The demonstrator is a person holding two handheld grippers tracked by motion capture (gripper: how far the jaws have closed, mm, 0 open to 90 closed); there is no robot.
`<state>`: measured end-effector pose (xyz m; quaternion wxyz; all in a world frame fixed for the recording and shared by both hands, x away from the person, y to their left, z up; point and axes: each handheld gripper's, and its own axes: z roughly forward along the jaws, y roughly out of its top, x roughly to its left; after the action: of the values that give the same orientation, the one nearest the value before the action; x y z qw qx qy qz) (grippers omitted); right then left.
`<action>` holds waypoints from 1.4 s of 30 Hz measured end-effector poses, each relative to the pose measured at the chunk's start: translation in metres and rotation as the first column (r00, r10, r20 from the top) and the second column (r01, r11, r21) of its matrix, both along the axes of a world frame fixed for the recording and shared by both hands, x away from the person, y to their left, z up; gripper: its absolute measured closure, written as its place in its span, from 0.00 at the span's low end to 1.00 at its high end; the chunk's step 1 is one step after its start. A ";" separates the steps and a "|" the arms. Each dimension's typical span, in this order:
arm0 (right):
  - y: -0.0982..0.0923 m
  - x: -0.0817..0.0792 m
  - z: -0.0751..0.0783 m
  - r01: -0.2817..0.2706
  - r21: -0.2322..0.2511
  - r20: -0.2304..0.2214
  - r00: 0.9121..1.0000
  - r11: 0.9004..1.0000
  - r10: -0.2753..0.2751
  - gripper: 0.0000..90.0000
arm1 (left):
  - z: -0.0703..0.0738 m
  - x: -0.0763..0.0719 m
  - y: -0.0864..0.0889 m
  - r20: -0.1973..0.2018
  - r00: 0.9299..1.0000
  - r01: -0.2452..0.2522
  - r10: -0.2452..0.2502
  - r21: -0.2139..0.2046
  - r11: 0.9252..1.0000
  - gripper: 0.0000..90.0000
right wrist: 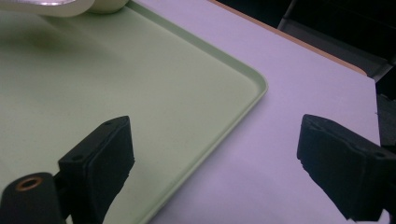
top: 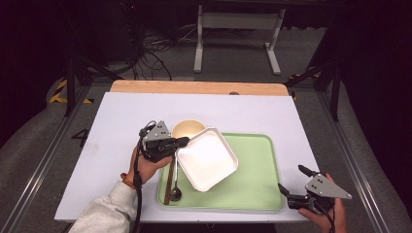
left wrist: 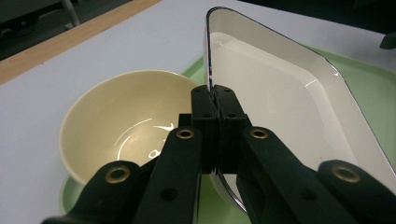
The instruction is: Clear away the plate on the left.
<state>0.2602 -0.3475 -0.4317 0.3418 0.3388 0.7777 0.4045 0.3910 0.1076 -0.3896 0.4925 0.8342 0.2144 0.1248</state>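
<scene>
A white square dish with a thin dark rim hangs tilted over the green tray. My left gripper is shut on the dish's left rim; in the left gripper view its jaws pinch the rim of the dish at my left gripper. A cream bowl sits just behind the dish, at the tray's far left corner. My right gripper stands open and empty by the tray's near right corner, with my right gripper straddling the tray edge.
A dark spoon and a brown chopstick-like stick lie along the tray's left side, under the dish. The tray rests on a white board over a wooden table. Cables and a metal frame lie on the floor beyond.
</scene>
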 end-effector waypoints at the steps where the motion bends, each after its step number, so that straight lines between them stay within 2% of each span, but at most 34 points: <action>1: 0.000 0.000 0.000 0.001 0.000 0.000 1.000 1.000 -0.001 0.12 | -0.001 0.000 -0.002 0.004 1.000 0.004 -0.004 0.010 1.000 0.99; 5: -0.001 -0.001 0.000 0.005 0.001 -0.001 1.000 1.000 -0.005 0.12 | -0.006 -0.001 -0.011 -0.002 1.000 0.023 -0.023 0.043 0.999 0.99; 10: -0.002 -0.001 0.000 0.007 0.001 0.000 1.000 1.000 -0.007 0.12 | -0.010 -0.002 -0.018 -0.011 0.999 0.037 -0.037 0.058 0.998 0.99; 16: -0.002 -0.001 0.000 0.006 0.003 -0.002 1.000 1.000 -0.006 0.12 | -0.016 -0.005 -0.028 -0.003 0.999 0.046 -0.046 0.123 0.991 0.99; 22: -0.002 -0.001 -0.001 0.006 0.003 -0.004 1.000 1.000 -0.006 0.12 | -0.018 -0.005 -0.029 -0.011 0.999 0.051 -0.050 0.133 0.990 0.98; 26: -0.001 -0.001 0.000 0.005 0.005 0.003 1.000 1.000 -0.005 0.12 | -0.021 -0.004 -0.030 -0.015 0.999 0.045 -0.044 0.164 0.985 0.98; 29: -0.002 0.000 -0.001 0.008 0.004 0.000 1.000 1.000 -0.008 0.12 | -0.023 -0.004 -0.029 -0.021 0.999 0.052 -0.049 0.161 0.986 0.98; 32: -0.001 -0.001 -0.001 0.006 0.003 0.000 1.000 1.000 -0.006 0.13 | -0.024 -0.004 -0.030 -0.024 0.999 0.052 -0.049 0.177 0.983 0.97; 35: -0.001 -0.001 0.000 0.002 0.003 0.005 1.000 1.000 -0.002 0.13 | -0.026 -0.005 -0.032 -0.021 0.998 0.056 -0.053 0.211 0.976 0.97; 39: -0.001 -0.001 0.000 0.003 0.004 0.005 1.000 1.000 -0.003 0.13 | -0.028 -0.005 -0.032 -0.026 0.998 0.062 -0.058 0.223 0.973 0.96; 42: -0.001 -0.001 0.000 0.002 0.002 0.005 1.000 1.000 -0.002 0.13 | -0.031 -0.006 -0.034 -0.024 0.998 0.063 -0.059 0.256 0.965 0.95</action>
<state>0.2589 -0.3486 -0.4318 0.3438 0.3388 0.7760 0.4060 0.3850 0.0733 -0.4209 0.3822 0.8981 0.1748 0.1293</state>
